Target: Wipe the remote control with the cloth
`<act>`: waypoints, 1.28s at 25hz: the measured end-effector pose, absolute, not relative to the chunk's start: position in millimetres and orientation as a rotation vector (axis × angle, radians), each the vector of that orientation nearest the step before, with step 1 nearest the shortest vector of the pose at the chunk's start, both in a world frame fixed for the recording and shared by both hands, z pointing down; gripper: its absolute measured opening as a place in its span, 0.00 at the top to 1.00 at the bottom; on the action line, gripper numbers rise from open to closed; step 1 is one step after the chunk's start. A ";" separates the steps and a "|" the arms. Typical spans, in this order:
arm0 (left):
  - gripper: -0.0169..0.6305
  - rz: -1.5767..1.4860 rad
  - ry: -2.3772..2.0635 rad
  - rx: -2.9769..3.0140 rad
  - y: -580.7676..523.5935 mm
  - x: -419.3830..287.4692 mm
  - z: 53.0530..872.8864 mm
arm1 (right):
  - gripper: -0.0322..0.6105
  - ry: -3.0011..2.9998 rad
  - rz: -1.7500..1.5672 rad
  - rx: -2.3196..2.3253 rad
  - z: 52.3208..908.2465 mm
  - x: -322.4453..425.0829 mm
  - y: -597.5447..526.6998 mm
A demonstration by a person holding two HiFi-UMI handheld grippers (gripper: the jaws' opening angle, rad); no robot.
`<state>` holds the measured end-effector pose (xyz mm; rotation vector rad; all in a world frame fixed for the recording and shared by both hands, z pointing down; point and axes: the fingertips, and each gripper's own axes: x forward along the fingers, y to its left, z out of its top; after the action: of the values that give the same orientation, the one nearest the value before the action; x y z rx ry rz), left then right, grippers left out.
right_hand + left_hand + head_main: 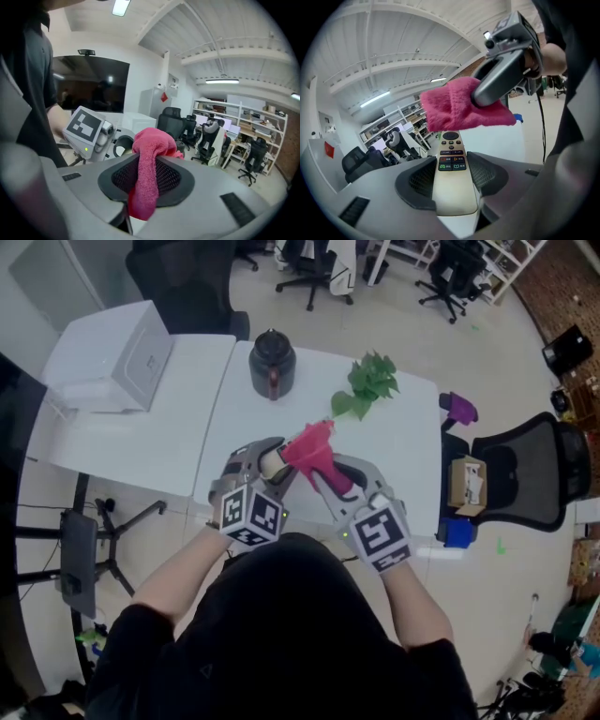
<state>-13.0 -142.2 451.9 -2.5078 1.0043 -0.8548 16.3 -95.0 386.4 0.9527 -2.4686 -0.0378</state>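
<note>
**Grippers hold remote and cloth**

Low in its own view, my left gripper [451, 176] has its jaws closed on the cream remote control [451, 157], buttons up. My right gripper [145, 180] pinches the pink cloth [152, 140], bunched at the remote's far end, at the centre of the head view above the white table [394, 456].

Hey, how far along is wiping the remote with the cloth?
Done: left tool grips the remote, right tool grips the pink cloth, both held above the table. In hand: cloth is at the remote's far end; contact unclear. Left: the wiping strokes along its buttons.
</note>
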 end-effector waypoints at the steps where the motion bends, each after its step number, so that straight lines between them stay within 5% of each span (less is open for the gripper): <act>1: 0.65 -0.857 0.984 -2.485 -140.4 -9.9 449.8 | 0.81 -2.462 -0.050 0.900 386.5 3.7 -92.5; 9: 0.65 -0.790 0.838 -2.263 -115.5 -2.7 429.5 | 0.81 -2.323 -0.127 0.714 397.4 -28.4 -82.4; 32: 0.65 -0.500 0.941 -2.695 -101.6 -16.3 411.1 | 0.81 -2.395 -0.031 1.211 353.6 86.6 -120.4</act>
<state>-16.3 -101.6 411.1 -2.6949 0.9410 -0.5003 86.6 -120.4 353.6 1.2109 -2.3946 -0.0313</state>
